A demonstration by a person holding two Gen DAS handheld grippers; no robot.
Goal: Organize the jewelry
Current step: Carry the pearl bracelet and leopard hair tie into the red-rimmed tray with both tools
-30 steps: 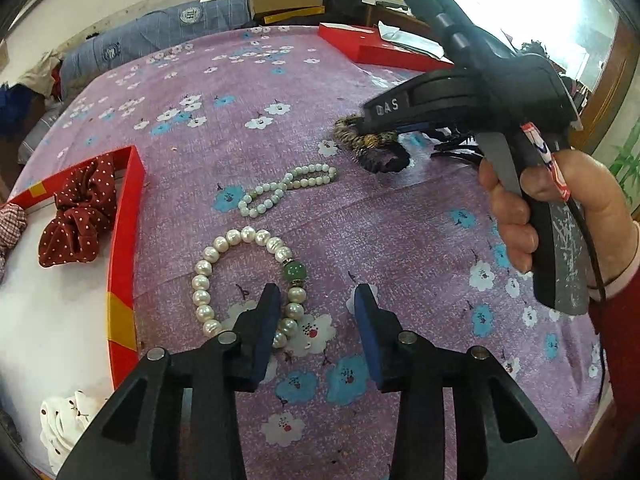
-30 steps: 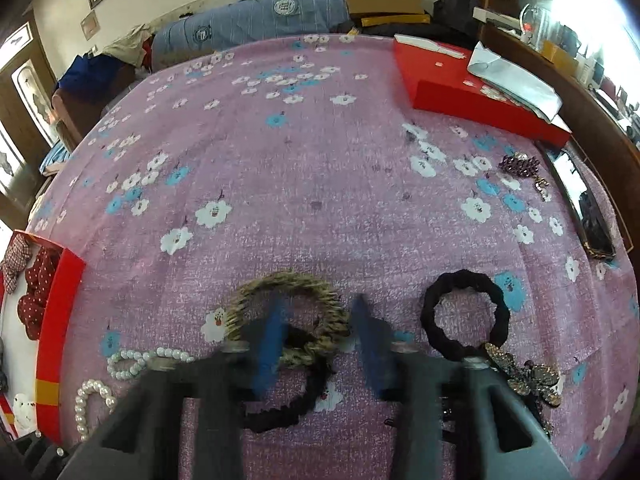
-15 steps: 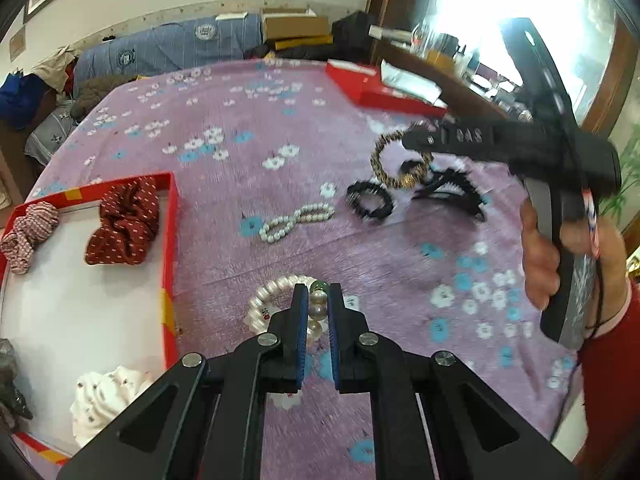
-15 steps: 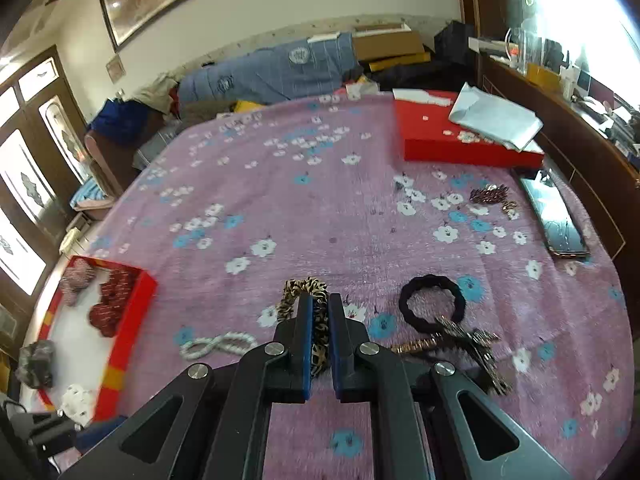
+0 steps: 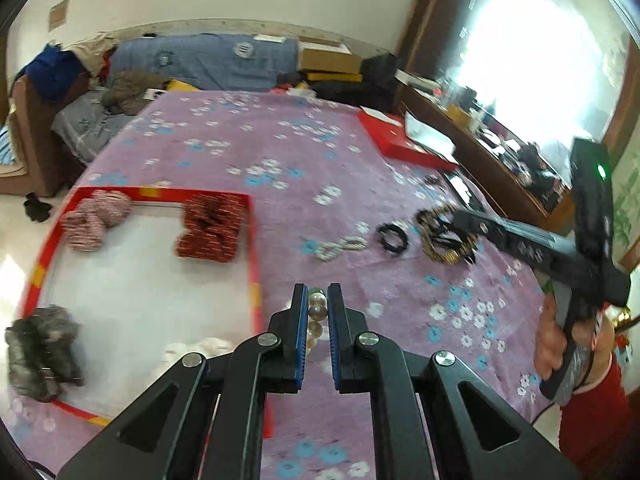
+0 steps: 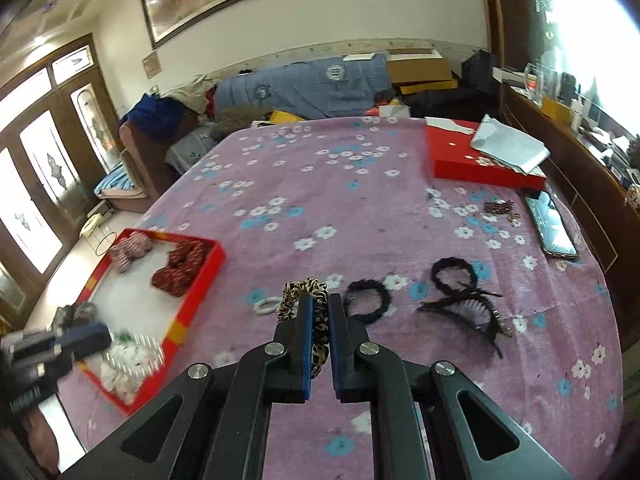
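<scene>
Both grippers pinch a piece each, held above the flowered bed.

The left gripper point(image 5: 318, 300) has its jaws pressed onto a pearl bracelet point(image 5: 316, 312), whose beads show between the blue pads, clear of the purple floral blanket point(image 5: 280, 152). The right gripper point(image 6: 320, 304) has its jaws clamped on a leopard-print scrunchie point(image 6: 298, 290), which loops out past the fingertips. Left of them lies the red tray point(image 6: 200, 284) with a dark red scrunchie point(image 6: 180, 268), a striped one point(image 6: 130, 250), a grey furry piece point(image 5: 38, 354) and a white one point(image 6: 122, 364). Beyond the fingertips, on the blanket, lie a white bead bracelet point(image 6: 267, 305), a black hair tie point(image 6: 367, 300) and a black hair clip point(image 6: 466, 304). Farther right sit a phone point(image 6: 552, 230) and a red box lid point(image 6: 476, 160).
</scene>
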